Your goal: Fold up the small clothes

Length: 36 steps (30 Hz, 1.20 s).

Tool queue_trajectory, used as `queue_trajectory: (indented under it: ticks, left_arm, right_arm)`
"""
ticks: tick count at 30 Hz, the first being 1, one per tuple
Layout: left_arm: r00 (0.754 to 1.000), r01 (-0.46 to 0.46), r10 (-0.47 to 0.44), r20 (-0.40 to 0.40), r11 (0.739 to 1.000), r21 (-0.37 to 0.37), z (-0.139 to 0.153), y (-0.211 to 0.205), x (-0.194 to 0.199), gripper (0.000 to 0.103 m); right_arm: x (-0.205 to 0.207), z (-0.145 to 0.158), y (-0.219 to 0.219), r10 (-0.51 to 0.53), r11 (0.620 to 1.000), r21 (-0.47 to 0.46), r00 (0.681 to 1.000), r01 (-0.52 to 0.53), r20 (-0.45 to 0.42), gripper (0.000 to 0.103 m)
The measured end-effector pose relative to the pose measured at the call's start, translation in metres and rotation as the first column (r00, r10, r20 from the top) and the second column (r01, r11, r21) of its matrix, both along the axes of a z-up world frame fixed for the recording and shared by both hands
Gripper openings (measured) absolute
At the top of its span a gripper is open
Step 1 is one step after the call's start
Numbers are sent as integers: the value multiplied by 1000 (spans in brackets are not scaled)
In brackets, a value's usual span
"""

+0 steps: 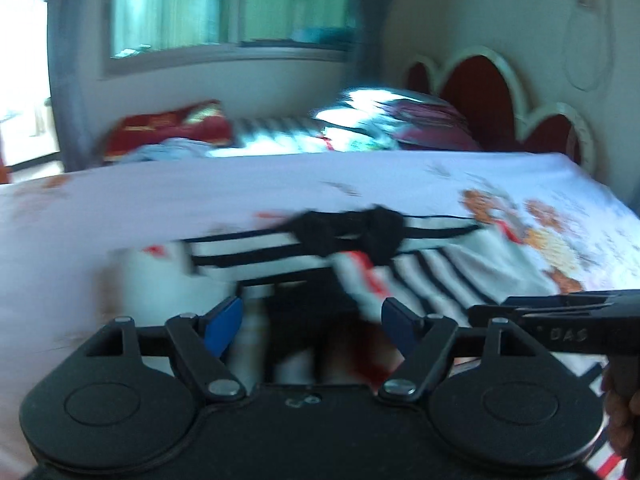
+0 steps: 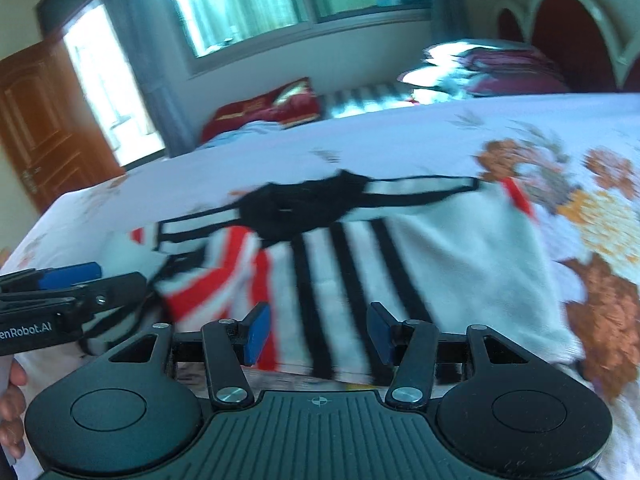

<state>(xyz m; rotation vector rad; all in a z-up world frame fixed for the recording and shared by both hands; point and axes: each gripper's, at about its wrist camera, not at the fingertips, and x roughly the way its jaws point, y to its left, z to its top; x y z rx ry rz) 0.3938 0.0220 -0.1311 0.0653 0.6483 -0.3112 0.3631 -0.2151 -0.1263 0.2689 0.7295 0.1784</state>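
Observation:
A small white garment with black stripes, a black collar and red trim (image 1: 400,268) lies crumpled on the bed; it also shows in the right wrist view (image 2: 360,248). My left gripper (image 1: 312,326) is open, its blue pads apart just above the garment's near edge. My right gripper (image 2: 318,332) is open over the striped part, nothing between its pads. The right gripper shows at the right edge of the left wrist view (image 1: 560,320). The left gripper shows at the left edge of the right wrist view (image 2: 68,292). Both views are blurred.
The bed has a white flowered sheet (image 2: 580,208). Pillows and folded bedding (image 1: 360,124) lie at its far side under a window. A red headboard (image 1: 500,96) stands at the right. A wooden door (image 2: 36,128) is at the left.

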Motion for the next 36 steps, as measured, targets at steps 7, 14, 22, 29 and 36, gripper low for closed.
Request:
queue_trajectory:
  ticks: [7, 14, 22, 29, 36]
  left_arm:
    - [986, -160, 164, -33, 982, 96, -17, 67, -23, 75]
    - [977, -192, 203, -66, 971, 145, -52, 77, -17, 54]
    - [974, -218, 225, -40, 967, 130, -63, 77, -9, 20]
    - [974, -210, 219, -55, 969, 126, -65, 78, -10, 20]
    - [980, -178, 189, -55, 970, 166, -60, 73, -11, 20]
  right_arm:
    - [10, -1, 67, 149, 984, -107, 988, -144, 39, 77]
    - [30, -17, 100, 175, 952, -262, 984, -159, 38, 54]
    - [40, 10, 47, -8, 996, -91, 997, 15, 76, 5]
    - [34, -22, -25, -128, 991, 30, 985, 133, -111, 6]
    - [26, -21, -50, -179, 978, 89, 978, 189, -102, 18]
